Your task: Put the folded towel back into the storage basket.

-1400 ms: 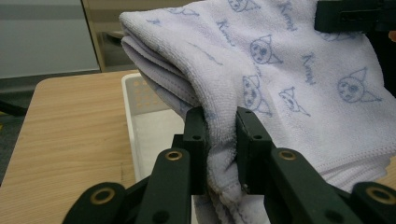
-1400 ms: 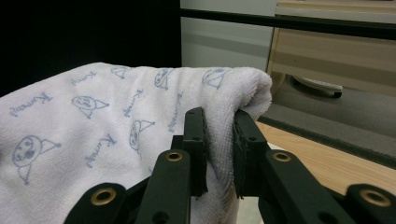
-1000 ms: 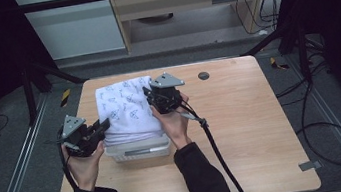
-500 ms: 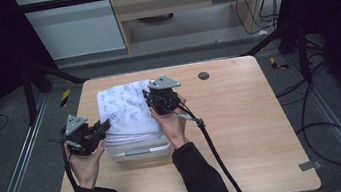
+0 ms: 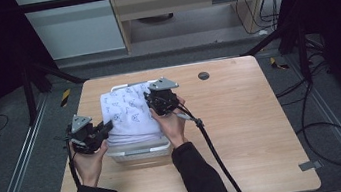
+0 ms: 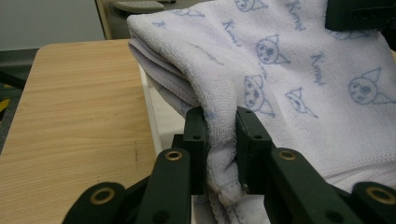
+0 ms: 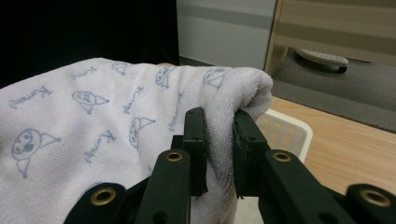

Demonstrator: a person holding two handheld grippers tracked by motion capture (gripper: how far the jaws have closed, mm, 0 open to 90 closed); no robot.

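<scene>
A folded white towel (image 5: pixel 128 113) printed with small blue cat faces lies over a white plastic basket (image 5: pixel 138 152) on the wooden table. My left gripper (image 5: pixel 105 129) is at the towel's left near corner, and its jaws are shut on a pinch of the towel (image 6: pixel 219 140) edge. At the towel's right side my right gripper (image 5: pixel 153 103) has its jaws shut on a fold of the towel (image 7: pixel 219 135). In the right gripper view the basket's perforated rim (image 7: pixel 285 130) shows just beyond the fold.
The light wooden table (image 5: pixel 244 131) has bare room to the right and in front of the basket. A small dark round hole (image 5: pixel 203 75) sits near the far edge. Black frame bars and cables stand around the table; a cable (image 5: pixel 210 141) trails from my right gripper.
Both grippers keep their hold on the towel. The hands and towel have shifted only slightly; the right gripper has edged a little toward the far side.
</scene>
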